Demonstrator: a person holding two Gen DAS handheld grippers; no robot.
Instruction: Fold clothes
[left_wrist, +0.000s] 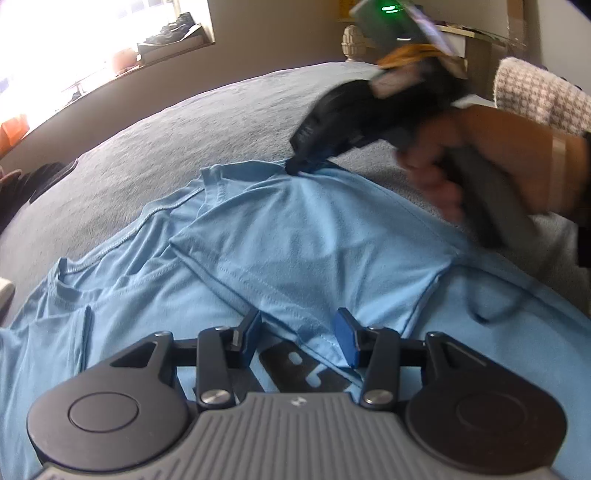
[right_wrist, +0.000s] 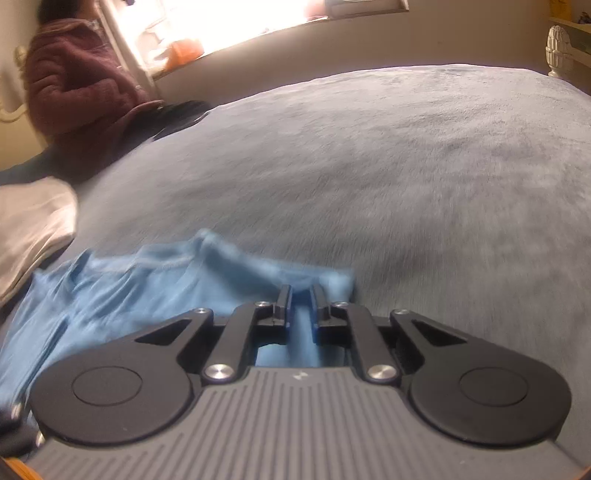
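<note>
Blue shirt (left_wrist: 295, 236) hem part-hidden | left claw (left_wrist: 300, 338) apart around fold | right claw (right_wrist: 299, 299) pinching blurred shirt edge

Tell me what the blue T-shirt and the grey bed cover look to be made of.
Blue T-shirt: thin matte knit jersey, probably cotton or a blend; it drapes in soft folds, with stitched hems showing.
Grey bed cover: plush fleece or velour, likely synthetic; its short nap shows brushed light and dark streaks.

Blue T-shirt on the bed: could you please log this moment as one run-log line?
task: fold clothes | blue T-shirt: part-folded on grey bed cover | right gripper: shut on shirt edge | left gripper: open over hem
</note>
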